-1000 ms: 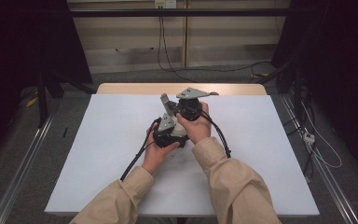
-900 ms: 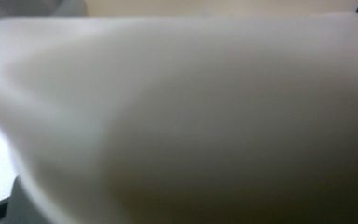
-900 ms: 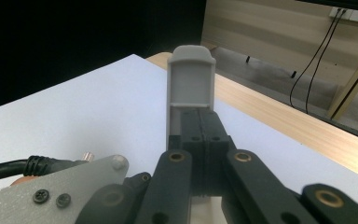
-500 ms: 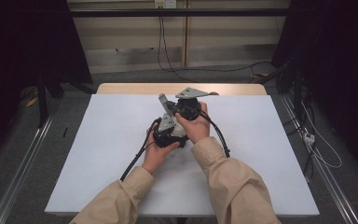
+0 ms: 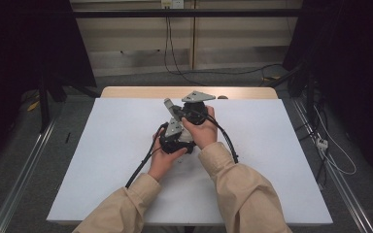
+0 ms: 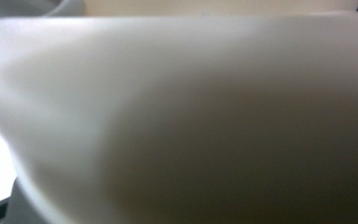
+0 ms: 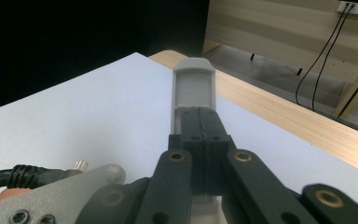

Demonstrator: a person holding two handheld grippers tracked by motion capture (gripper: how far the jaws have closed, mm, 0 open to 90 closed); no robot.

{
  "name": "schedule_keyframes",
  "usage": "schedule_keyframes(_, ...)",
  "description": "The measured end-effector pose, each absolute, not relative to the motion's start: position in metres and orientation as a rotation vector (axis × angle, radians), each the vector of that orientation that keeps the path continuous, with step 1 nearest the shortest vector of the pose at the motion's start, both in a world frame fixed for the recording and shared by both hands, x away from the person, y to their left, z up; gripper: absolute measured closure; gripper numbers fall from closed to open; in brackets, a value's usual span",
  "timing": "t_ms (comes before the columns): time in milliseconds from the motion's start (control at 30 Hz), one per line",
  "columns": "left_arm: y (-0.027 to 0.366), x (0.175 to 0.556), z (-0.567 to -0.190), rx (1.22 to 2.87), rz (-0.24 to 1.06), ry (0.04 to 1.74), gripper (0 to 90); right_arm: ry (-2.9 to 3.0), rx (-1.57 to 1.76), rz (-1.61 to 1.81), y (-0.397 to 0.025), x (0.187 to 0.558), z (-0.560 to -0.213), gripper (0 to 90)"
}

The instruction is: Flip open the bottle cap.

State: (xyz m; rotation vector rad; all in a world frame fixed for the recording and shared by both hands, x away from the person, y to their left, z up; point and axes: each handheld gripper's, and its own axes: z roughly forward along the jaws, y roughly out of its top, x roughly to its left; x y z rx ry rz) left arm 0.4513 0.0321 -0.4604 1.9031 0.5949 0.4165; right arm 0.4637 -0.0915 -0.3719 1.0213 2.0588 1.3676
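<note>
Right gripper view gives us the clearest look: the right gripper [image 7: 200, 114] has its jaws pressed together with no gap along the seam, and a pale grey piece [image 7: 194, 86] stands right at their tips, above the white counter [image 7: 74, 121] and short of the counter's wooden far strip [image 7: 279, 116]. We cannot tell whether the jaws pinch that piece or only rest against it, and that is our first worry. If the hold is only on an edge, a small twist of the wrist could let the piece slip and drop onto the counter. In the high view the left gripper [image 5: 175, 136] sits over the middle of the counter, touching or nearly touching the right one, with the left hand [image 5: 162, 160] and right hand [image 5: 201, 133] crowded together. The left gripper view is a pale blur of something very close to the lens, so we cannot tell how its jaws stand. With so little to see on that side, any closing move there would be made half blind and could catch the wrong part or knock the other tool. The black cables [image 5: 223, 138] loop on the counter beside both hands, and we judge that pulling the grippers apart quickly could snag one and jerk the piece loose.
</note>
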Motion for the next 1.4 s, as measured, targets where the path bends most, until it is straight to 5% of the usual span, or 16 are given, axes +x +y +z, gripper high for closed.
schedule_keyframes(1400,0.0322,0.4512,-0.4601,1.905,0.414,0.59,15.3,2.093,1.027,1.339,-0.0892,0.4685,-0.3766,89.3)
